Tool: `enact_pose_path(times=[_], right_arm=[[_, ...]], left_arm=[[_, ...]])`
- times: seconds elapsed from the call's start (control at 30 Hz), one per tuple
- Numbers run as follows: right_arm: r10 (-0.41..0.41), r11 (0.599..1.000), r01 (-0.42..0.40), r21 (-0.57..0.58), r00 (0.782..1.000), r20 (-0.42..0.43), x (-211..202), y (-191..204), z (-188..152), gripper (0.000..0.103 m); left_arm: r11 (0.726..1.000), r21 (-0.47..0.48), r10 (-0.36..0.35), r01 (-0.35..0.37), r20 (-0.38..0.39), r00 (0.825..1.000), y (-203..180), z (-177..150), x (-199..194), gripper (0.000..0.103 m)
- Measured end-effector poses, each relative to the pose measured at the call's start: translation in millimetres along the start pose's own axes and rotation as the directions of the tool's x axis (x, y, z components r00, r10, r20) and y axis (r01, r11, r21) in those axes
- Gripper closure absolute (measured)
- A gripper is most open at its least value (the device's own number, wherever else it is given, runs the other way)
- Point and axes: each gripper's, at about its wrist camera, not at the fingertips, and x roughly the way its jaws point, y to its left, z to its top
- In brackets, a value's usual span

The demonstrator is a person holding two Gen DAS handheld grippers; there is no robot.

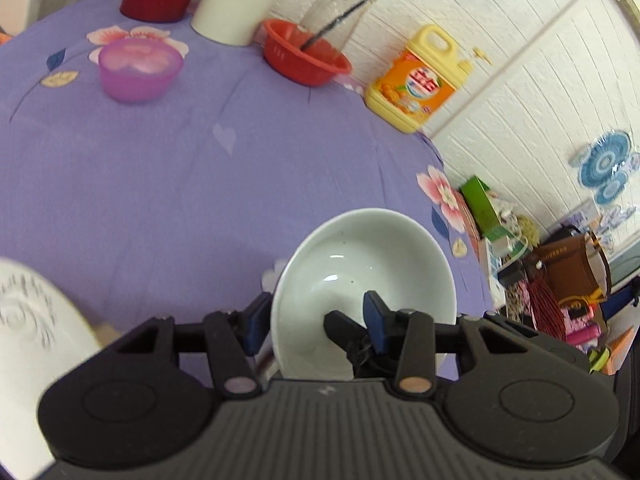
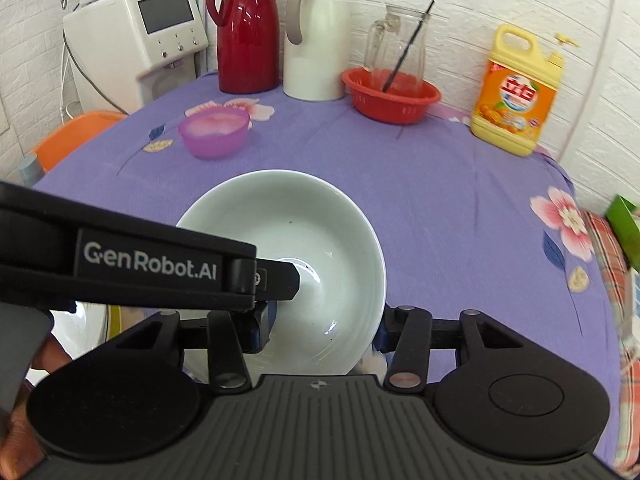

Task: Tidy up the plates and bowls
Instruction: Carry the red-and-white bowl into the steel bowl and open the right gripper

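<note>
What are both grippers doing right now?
Left gripper: closed on the white bowl.
Right gripper: jaws straddle the white bowl; grip cannot be told.

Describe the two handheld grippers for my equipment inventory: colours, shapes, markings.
Both are matte black plastic. The left gripper and the right gripper each have a ribbed grey-black body, two round side housings, hinged link arms with metal pivot pins, and dark blue finger pads. The left one's side bears white "GenRobot.AI" lettering. No sleeves are visible.

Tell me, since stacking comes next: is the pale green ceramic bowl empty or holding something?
Empty. The pale green ceramic bowl shows only its bare glazed inside with light reflections and a few tiny dark specks.
</note>
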Motion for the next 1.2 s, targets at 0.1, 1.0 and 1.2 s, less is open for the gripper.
enact_pose_path(times=[0.1,1.0,1.2], right_arm=[[-0.015,1.0,0.015,0.012,1.0,-0.013,-9,2,-21,0.019],[0.098,0.97,-0.118,0.214,0.99,0.101,-35,-27,-74,0.003],[0.003,0.964,-0.059,0.258,0.977,0.215,-60,-32,-77,0.0]], left_arm=[[1.0,0.011,-0.009,0.01,-0.024,1.0,-3,-22,-1,0.06],[0.975,0.218,-0.024,0.03,-0.028,0.999,-15,-49,-10,0.026],[0.959,0.282,-0.031,0.007,0.081,0.996,-17,-39,-37,0.015]])
